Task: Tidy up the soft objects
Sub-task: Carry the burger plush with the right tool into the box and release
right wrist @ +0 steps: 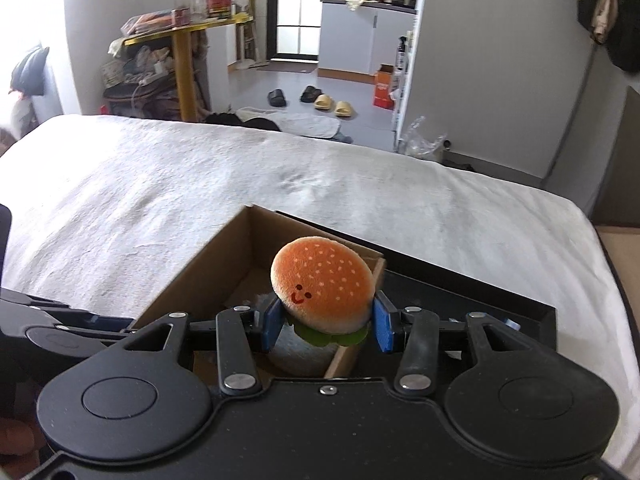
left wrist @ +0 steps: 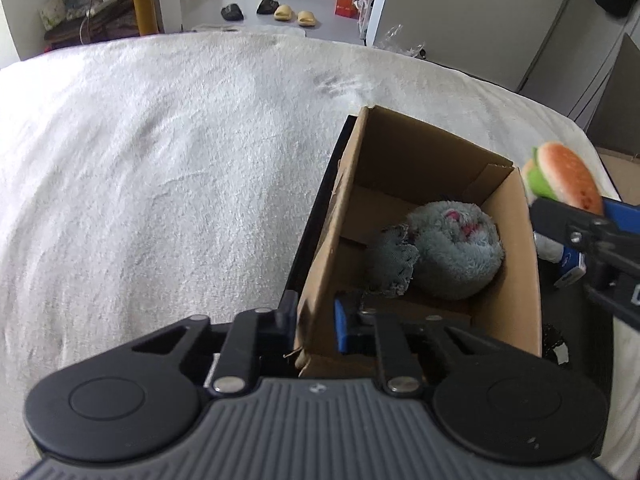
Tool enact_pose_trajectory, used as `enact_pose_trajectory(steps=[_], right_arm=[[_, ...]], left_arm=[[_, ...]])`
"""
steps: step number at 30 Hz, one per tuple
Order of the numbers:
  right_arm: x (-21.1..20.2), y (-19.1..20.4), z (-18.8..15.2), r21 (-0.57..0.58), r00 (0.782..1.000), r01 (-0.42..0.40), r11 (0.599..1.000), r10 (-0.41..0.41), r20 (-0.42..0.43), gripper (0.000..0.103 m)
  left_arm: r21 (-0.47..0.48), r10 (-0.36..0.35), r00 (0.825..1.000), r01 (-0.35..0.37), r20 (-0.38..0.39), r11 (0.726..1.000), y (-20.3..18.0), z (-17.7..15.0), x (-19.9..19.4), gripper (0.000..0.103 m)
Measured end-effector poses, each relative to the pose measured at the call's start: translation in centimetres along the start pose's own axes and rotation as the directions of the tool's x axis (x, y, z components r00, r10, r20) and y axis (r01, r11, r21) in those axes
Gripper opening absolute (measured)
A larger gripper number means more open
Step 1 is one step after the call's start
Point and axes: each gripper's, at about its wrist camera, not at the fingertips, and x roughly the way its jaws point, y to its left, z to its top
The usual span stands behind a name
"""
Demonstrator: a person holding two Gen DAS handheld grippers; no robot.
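white bedspread (right wrist: 160, 184) under everything. my left gripper (left wrist: 314, 330) pinches the cardboard box (left wrist: 516, 280) wall; my right gripper (right wrist: 324, 326) clamps the plush burger (right wrist: 322, 294), box at 6 o'clock. i'd lower before releasing, beside the blue plush (left wrist: 456, 252).

Box (left wrist: 516, 280) on a tray (left wrist: 316, 216), tray on the bed (left wrist: 160, 184), near its right edge. In the box, a plush ball (left wrist: 456, 252), with a cloth (left wrist: 390, 262) touching it on the left. Left gripper (left wrist: 312, 326) at the near left wall of the box, one finger outside, one inside. Right gripper (right wrist: 326, 320) with the burger toy (right wrist: 324, 288) between its fingers, over the box. Behind the bed, on the floor, slippers (right wrist: 330, 105) and a carton (right wrist: 384, 88).
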Motion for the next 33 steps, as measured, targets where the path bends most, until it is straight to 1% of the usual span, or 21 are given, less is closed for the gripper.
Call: enact_pose_trajectory(steps=[4, 7, 10, 13, 16, 18, 20, 22, 23, 27, 28, 29, 30, 32, 33], right_arm=[[1.2, 1.4, 0.8, -0.032, 1.000, -0.015, 0.999, 0.015, -0.017, 0.045], [2.1, 2.1, 1.2, -0.047, 0.999, -0.030, 0.998, 0.028, -0.034, 0.046], [2.9, 3.0, 1.6, -0.071, 0.999, -0.027, 0.997, 0.025, -0.036, 0.046], [3.8, 3.7, 2.1, -0.069, 0.999, -0.040, 0.997, 0.037, -0.040, 0.046], [4.2, 4.3, 2.9, -0.072, 0.999, -0.048, 0.996, 0.047, -0.013, 0.051], [4.3, 4.5, 3.1, -0.066, 0.999, -0.050, 0.997, 0.050, -0.012, 0.059], [4.3, 4.3, 3.1, -0.059, 0.999, -0.038, 0.998, 0.037, -0.020, 0.064], [4.1, 3.9, 2.8, -0.045, 0.999, -0.031, 0.998, 0.030, -0.022, 0.064], [3.9, 3.5, 2.6, -0.036, 0.999, -0.029, 0.999, 0.028, -0.026, 0.064], [3.2, 2.6, 2.0, -0.012, 0.999, -0.010, 1.000, 0.010, -0.037, 0.065], [2.9, 2.5, 1.7, -0.013, 0.999, -0.006, 1.000, 0.005, -0.038, 0.065], [2.6, 2.3, 1.5, -0.013, 0.999, -0.001, 1.000, 0.001, -0.038, 0.065], [2.2, 2.1, 1.3, -0.012, 0.999, 0.003, 1.000, -0.003, -0.037, 0.066], [1.6, 1.7, 1.0, -0.006, 0.999, 0.007, 1.000, -0.007, -0.032, 0.067], [1.3, 1.5, 0.9, 0.000, 0.999, 0.010, 1.000, -0.010, -0.031, 0.068]], left_arm=[[-0.032, -0.028, 1.000, 0.028, -0.014, 0.999, 0.6, 0.3, 0.4, 0.012], [-0.053, -0.039, 0.999, 0.038, -0.027, 0.998, 1.0, 0.5, 0.7, 0.012], [-0.062, -0.050, 0.998, 0.048, -0.039, 0.997, 1.3, 0.7, 0.9, 0.012], [-0.081, -0.065, 0.997, 0.061, -0.049, 0.995, 1.7, 0.8, 0.9, 0.013], [-0.091, -0.071, 0.996, 0.066, -0.052, 0.994, 1.9, 0.8, 1.0, 0.013], [-0.083, -0.070, 0.996, 0.065, -0.052, 0.994, 1.8, 0.9, 1.0, 0.013], [-0.078, -0.071, 0.996, 0.067, -0.054, 0.995, 1.7, 0.9, 1.0, 0.013], [-0.080, -0.070, 0.996, 0.065, -0.056, 0.995, 1.7, 0.9, 0.9, 0.013], [-0.081, -0.069, 0.996, 0.064, -0.056, 0.995, 1.7, 1.0, 0.8, 0.015], [-0.051, -0.033, 0.998, 0.030, -0.047, 0.998, 1.0, 0.9, 0.3, 0.018], [-0.047, -0.026, 0.999, 0.023, -0.048, 0.999, 1.0, 0.9, 0.2, 0.022], [-0.044, -0.019, 0.999, 0.017, -0.050, 0.999, 0.9, 0.9, 0.1, 0.029], [-0.042, -0.014, 0.999, 0.012, -0.049, 0.999, 0.8, 0.9, -0.1, 0.033], [-0.037, -0.004, 0.999, 0.003, -0.034, 0.999, 0.6, 0.9, -0.6, 0.052], [-0.035, 0.004, 1.000, -0.005, -0.025, 0.999, 0.5, 0.8, -0.8, 0.057]])
